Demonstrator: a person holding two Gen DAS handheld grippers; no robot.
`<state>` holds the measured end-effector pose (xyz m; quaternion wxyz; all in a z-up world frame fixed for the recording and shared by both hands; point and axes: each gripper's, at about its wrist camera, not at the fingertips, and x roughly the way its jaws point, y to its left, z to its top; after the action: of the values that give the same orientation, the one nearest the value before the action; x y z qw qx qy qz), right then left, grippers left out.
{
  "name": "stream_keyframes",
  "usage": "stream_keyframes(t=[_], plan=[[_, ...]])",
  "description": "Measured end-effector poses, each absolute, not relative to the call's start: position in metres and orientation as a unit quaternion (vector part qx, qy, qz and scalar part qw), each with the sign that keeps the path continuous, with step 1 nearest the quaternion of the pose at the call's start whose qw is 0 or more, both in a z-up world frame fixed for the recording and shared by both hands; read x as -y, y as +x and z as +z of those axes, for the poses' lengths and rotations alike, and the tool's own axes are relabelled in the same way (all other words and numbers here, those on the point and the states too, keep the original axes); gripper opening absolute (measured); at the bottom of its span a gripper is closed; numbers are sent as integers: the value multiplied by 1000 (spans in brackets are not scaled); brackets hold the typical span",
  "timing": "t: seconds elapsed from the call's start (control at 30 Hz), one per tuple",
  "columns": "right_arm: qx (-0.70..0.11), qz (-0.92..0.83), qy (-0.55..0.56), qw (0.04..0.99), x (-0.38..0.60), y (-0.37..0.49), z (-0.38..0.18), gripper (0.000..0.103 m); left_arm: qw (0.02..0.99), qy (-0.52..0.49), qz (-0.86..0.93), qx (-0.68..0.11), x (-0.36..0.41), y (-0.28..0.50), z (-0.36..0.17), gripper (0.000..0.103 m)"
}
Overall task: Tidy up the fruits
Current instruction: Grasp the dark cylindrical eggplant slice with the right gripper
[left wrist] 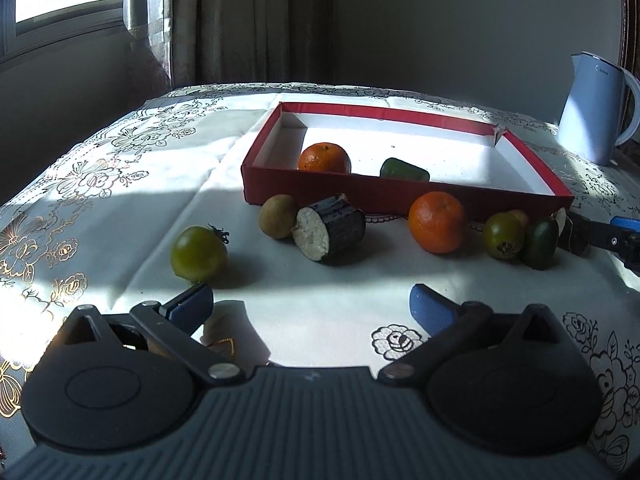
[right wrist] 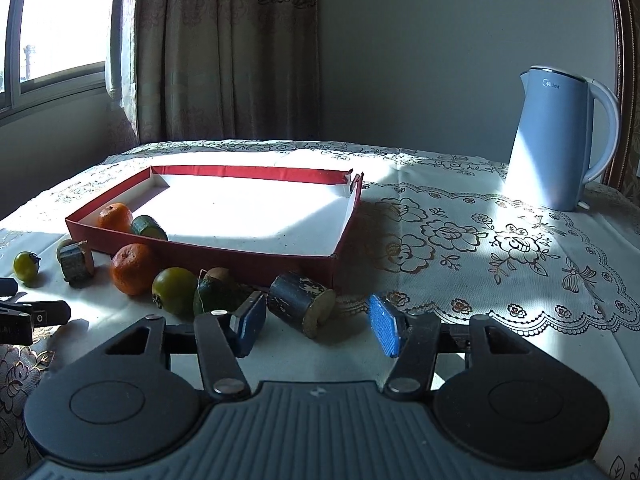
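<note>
fruits half sorted into the red box; the dark cut stalk piece is lined up for pickup

the dark stalk piece (right wrist: 301, 303) lies on its side on the counter (right wrist: 460, 288) just in front of the red box (right wrist: 240, 258), between the spread fingers of the right hand-held gripper (right wrist: 316, 326), which is released and grasps nothing; a closing of the jaws on it, then a lift over the box wall, is judged to be the next move; the left hand-held gripper (left wrist: 312, 308) is likewise released and empty, near a green tomato (left wrist: 198, 254); counted: two oranges, one in the box (left wrist: 325, 157) and one outside (left wrist: 438, 222); two green tomatoes, two dark stalk pieces and two brownish round fruits outside, one of these half hidden; two green cucumber pieces, one inside (left wrist: 404, 169), one outside (left wrist: 540, 243); one kettle (right wrist: 560, 140) stands well apart.
</note>
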<state>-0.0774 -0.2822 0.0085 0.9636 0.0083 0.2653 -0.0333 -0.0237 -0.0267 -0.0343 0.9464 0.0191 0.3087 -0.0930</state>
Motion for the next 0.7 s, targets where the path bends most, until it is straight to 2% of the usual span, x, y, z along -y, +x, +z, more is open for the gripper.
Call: stream_keyframes(t=[0.7], plan=[[-299, -19, 26, 954, 284, -44, -5, 57, 944, 29, -88, -318, 29, -20, -37, 103]])
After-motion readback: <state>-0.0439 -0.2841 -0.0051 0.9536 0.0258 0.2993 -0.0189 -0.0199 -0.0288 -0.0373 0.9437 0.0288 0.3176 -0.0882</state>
